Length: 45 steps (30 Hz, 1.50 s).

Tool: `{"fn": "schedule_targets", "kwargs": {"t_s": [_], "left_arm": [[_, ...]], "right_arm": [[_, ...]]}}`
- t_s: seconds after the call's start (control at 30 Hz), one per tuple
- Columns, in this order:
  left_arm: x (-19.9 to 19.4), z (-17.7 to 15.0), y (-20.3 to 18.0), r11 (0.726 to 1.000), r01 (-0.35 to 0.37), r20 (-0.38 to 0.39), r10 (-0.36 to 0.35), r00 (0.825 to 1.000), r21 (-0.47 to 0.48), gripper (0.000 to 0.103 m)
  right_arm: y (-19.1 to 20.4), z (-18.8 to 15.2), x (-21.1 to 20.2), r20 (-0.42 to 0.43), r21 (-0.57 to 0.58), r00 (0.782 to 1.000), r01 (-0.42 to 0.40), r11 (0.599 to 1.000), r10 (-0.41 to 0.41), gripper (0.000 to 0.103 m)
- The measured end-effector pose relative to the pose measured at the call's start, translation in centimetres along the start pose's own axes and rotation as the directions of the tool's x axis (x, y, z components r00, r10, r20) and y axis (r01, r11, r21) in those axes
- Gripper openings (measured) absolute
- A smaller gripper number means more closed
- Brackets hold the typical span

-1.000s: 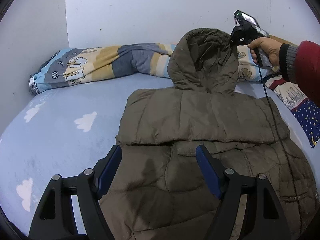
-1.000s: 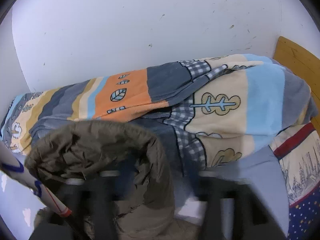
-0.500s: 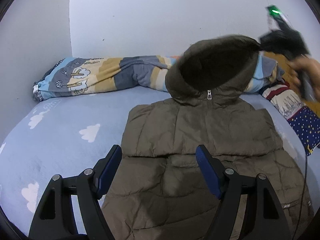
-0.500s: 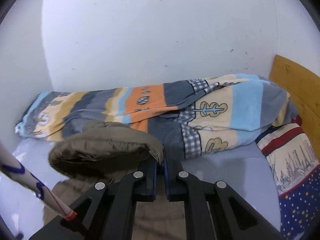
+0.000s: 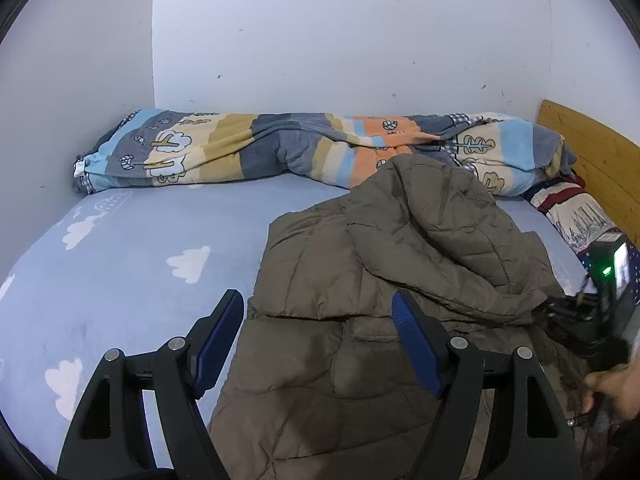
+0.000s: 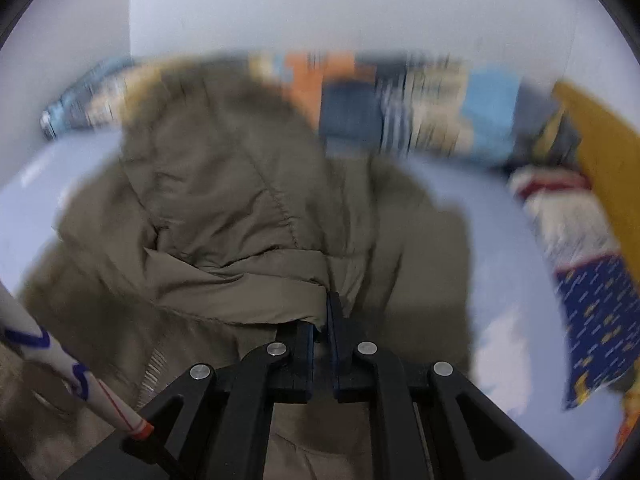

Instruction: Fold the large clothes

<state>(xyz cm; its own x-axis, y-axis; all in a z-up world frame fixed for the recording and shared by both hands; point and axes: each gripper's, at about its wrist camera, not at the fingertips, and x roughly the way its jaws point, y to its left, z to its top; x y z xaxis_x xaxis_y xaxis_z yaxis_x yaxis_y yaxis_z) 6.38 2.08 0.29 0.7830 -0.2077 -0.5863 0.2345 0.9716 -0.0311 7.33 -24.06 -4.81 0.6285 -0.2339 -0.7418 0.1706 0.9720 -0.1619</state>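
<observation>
An olive-brown padded jacket (image 5: pixel 320 344) lies flat on the light blue bed sheet (image 5: pixel 132 264). Its hood (image 5: pixel 444 232) is folded down over the jacket's body toward the front right. My left gripper (image 5: pixel 318 320) is open and empty, hovering above the jacket's left side. My right gripper (image 6: pixel 322 320) is shut on the edge of the hood (image 6: pixel 240 216); that view is blurred by motion. In the left wrist view the right gripper's body (image 5: pixel 592 312) shows at the right edge, low over the jacket.
A rolled striped blanket (image 5: pixel 304 148) lies along the back wall. A patterned pillow (image 5: pixel 576 216) and a wooden headboard (image 5: pixel 592 160) stand at the right. A white stick with blue marks (image 6: pixel 60 368) crosses the right wrist view's lower left.
My right gripper has pulled the hood from upright near the back down and forward over the jacket's body. The left gripper has stayed open and nearly still.
</observation>
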Motion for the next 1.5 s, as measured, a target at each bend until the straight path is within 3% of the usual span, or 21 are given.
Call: {"fn": "schedule_targets", "kwargs": {"t_s": [0.17, 0.23, 0.3, 0.5, 0.7, 0.83, 0.93, 0.97, 1.07, 1.13, 1.23, 1.33, 1.43, 1.5], "left_arm": [[0.6, 0.0, -0.6, 1.0, 0.009, -0.012, -0.009, 1.0, 0.014, 0.076], [0.8, -0.2, -0.8, 1.0, 0.006, -0.018, -0.005, 1.0, 0.024, 0.076], [0.9, -0.2, -0.9, 1.0, 0.007, -0.019, -0.007, 1.0, 0.026, 0.076], [1.6, 0.6, -1.4, 0.999, 0.039, -0.024, -0.038, 0.999, 0.021, 0.076], [4.8, 3.9, -3.3, 0.998, 0.058, -0.025, -0.057, 0.998, 0.026, 0.076], [9.8, 6.0, -5.9, 0.992, 0.124, -0.075, -0.125, 0.989, -0.02, 0.076], [13.5, 4.9, -7.6, 0.993, 0.117, -0.145, -0.114, 0.983, 0.019, 0.076], [14.9, 4.1, -7.9, 0.995, 0.085, -0.174, -0.076, 0.982, 0.044, 0.076], [18.3, 1.7, -7.6, 0.997, 0.048, -0.267, -0.03, 0.963, 0.061, 0.077], [18.8, 0.8, -7.8, 0.996, 0.046, -0.249, -0.027, 0.968, 0.072, 0.077], [18.7, 0.8, -8.4, 0.994, 0.018, -0.242, 0.007, 0.97, 0.103, 0.077], [16.3, 1.4, -8.2, 0.996, 0.044, -0.205, -0.026, 0.978, 0.083, 0.077], [13.5, 1.2, -7.6, 0.995, 0.051, -0.171, -0.036, 0.985, 0.088, 0.077], [13.1, 0.6, -7.7, 0.994, 0.042, -0.191, -0.021, 0.981, 0.103, 0.077]], "right_arm": [[-0.4, -0.6, 0.9, 0.025, 0.037, 0.999, -0.046, 0.998, 0.045, 0.009], [-0.6, -0.7, -0.2, 0.02, 0.014, 0.997, -0.08, 0.997, 0.08, 0.018], [-0.7, -1.0, -1.6, 0.017, -0.011, 0.996, -0.093, 0.996, 0.093, 0.042], [-2.1, -1.5, -6.3, 0.092, 0.058, 0.975, -0.209, 0.976, 0.203, 0.043], [-2.8, 4.1, -6.0, 0.192, 0.177, 0.946, -0.296, 0.938, 0.263, 0.044], [-2.3, 7.8, -2.5, 0.183, 0.23, 0.952, -0.284, 0.931, 0.245, 0.049], [-2.0, 8.6, 1.1, 0.14, 0.245, 0.963, -0.257, 0.935, 0.228, 0.049], [-1.8, 8.5, 2.1, 0.124, 0.237, 0.964, -0.257, 0.937, 0.234, 0.049], [-0.5, 6.9, 5.8, 0.009, 0.19, 0.975, -0.219, 0.957, 0.221, 0.049], [0.5, 5.2, 8.4, -0.064, 0.142, 0.976, -0.199, 0.97, 0.21, 0.049], [1.5, 4.3, 9.9, -0.064, 0.102, 0.984, -0.158, 0.982, 0.165, 0.049], [1.3, 5.1, 9.7, -0.086, 0.125, 0.981, -0.161, 0.979, 0.173, 0.049], [0.6, 5.4, 5.6, -0.002, 0.13, 0.987, -0.161, 0.978, 0.163, 0.049], [0.7, 5.1, 3.4, 0.048, 0.128, 0.987, -0.161, 0.979, 0.156, 0.049]]}}
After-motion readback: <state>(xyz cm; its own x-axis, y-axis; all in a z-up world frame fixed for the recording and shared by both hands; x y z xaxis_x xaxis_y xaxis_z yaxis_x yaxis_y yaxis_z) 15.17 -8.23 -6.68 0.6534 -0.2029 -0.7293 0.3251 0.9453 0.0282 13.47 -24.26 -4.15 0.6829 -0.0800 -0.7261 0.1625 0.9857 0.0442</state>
